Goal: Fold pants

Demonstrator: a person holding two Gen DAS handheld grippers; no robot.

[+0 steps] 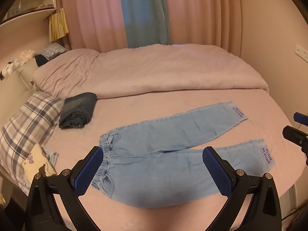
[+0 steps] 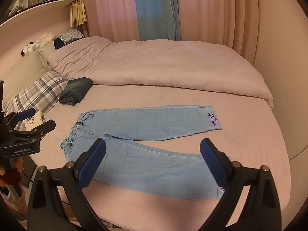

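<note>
Light-blue pants [image 1: 165, 154] lie flat on a pink bed [image 1: 173, 100], waistband toward the plaid pillow [image 1: 28, 119], legs splayed apart toward the bed's opposite edge, a layout that likely readies them for a first lengthwise fold. The left gripper [image 1: 152, 165] hovers above the pants' waist end, its jaws spread as wide as they go and gripping nothing; the right gripper [image 2: 153, 159] hangs over the nearer leg, equally wide and empty, placed, it seems, to take the cuff end while its partner takes the waist. Beside the pillow sits a rolled dark garment [image 1: 78, 110], well apart from the pants. Only the right wrist view shows a hand [image 2: 11, 171] on the left tool's handle; only the left shows the near cuff's whole "gentle smile" label [image 1: 267, 156].
</note>
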